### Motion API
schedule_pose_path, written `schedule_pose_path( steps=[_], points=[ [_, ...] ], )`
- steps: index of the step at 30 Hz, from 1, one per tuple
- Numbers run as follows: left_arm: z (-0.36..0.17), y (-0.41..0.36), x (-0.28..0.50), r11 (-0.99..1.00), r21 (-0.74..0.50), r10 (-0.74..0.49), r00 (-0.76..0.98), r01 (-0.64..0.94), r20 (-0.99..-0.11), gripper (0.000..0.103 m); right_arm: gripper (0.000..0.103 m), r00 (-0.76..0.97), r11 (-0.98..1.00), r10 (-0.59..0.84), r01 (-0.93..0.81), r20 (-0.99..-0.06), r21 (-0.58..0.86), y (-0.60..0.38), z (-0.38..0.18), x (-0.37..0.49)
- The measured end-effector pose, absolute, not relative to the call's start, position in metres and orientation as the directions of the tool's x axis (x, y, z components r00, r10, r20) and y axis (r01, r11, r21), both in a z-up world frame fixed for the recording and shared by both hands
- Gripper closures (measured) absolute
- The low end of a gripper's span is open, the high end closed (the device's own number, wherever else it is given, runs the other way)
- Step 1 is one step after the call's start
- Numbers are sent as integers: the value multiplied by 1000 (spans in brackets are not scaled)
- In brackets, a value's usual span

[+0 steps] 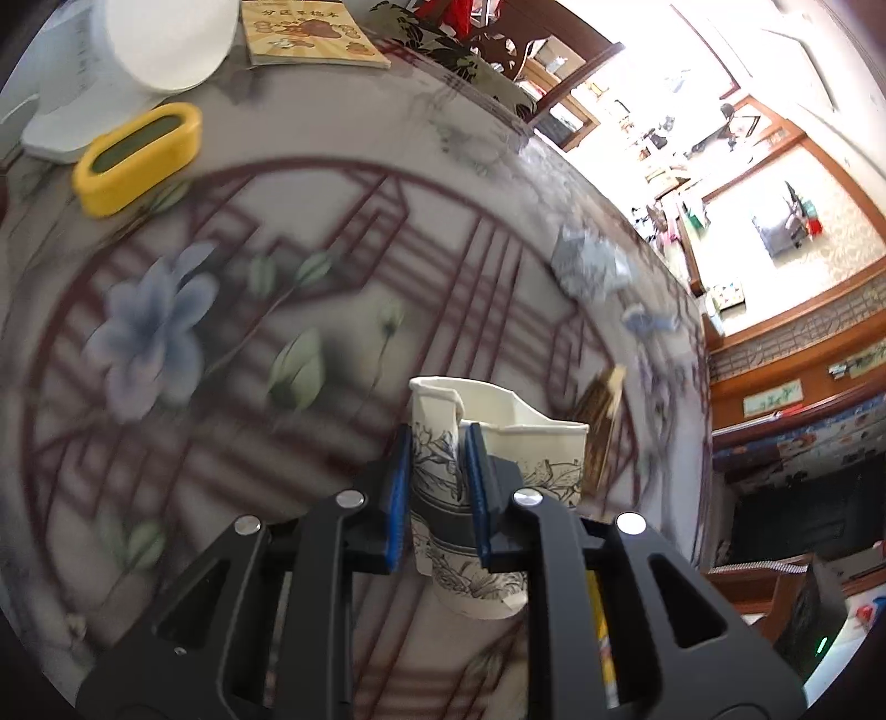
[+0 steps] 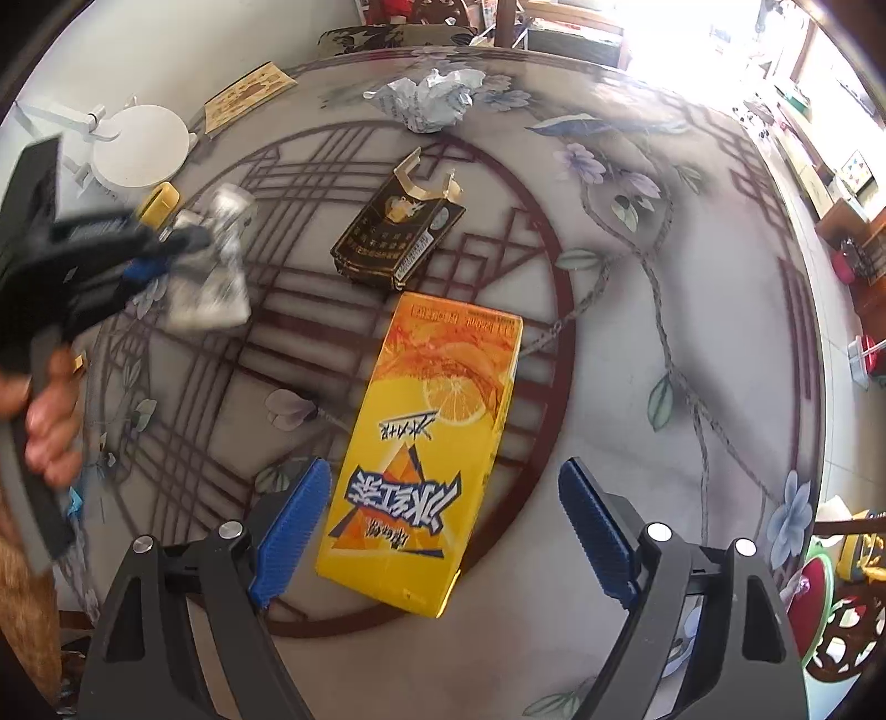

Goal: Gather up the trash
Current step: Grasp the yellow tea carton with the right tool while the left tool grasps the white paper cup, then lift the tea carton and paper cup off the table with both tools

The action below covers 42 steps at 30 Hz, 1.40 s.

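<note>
My left gripper [image 1: 437,487] is shut on a crushed white paper cup [image 1: 520,448] with black flower print, held above the table. It shows blurred in the right wrist view [image 2: 210,266], with the left gripper [image 2: 160,255] at the left. My right gripper [image 2: 437,515] is open, its blue pads on either side of the near end of a yellow juice carton [image 2: 432,443] lying flat on the table. Beyond it lie an opened dark cigarette pack [image 2: 396,232] and a crumpled paper ball [image 2: 429,99]. The paper ball [image 1: 590,263] also shows in the left wrist view.
The round table [image 2: 637,387] has a floral glass top. A white kettle [image 1: 138,50], a yellow box [image 1: 138,158] and a booklet [image 1: 310,33] stand at its far side. The table edge runs along the right, with room furniture [image 1: 775,387] beyond.
</note>
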<state>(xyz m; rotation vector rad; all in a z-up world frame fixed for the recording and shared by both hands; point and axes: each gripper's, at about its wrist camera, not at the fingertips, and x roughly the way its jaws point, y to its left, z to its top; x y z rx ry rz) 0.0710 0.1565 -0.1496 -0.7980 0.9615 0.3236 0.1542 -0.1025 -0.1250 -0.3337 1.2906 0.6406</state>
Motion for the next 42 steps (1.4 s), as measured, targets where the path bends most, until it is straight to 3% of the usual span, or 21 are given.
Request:
schedule_pose_path(
  steps=[5,7,9,14,21,24,25,42],
  points=[
    [-156,138,56,713,-408,-107,487,-570,-867,84,20,146,793,223,-602,-964,92,-96,-131,152],
    [-155,131,51,723,-403,-112,481,-561,-870,75,20,145,794,215,-602,-966,86,-94,-133,150],
    [-151,124,50,731,-404,-109,490,-550,-865,52,20,133,792,221,-602,-966,98,-94,-136,147],
    [-150,113,47,737,-425,-134,503,-525,-854,46,20,124,789,212,-607,-969,95,-88,-141,147],
    [-163,103,52,726,-441,-171,483,-528,-859,46,20,116,775,195,-627,-974,81,-80,-149,142],
    [-169,101,52,720,-459,-200,477,-520,-856,51,35,117,762,193,-644,-974,74,-78,-151,139],
    [-169,100,52,714,-475,-213,487,-514,-847,57,37,118,759,198,-647,-973,76,-77,-150,137],
    [-149,95,45,737,-457,-171,518,-497,-838,60,39,162,785,279,-606,-947,127,-104,-114,129]
  ],
)
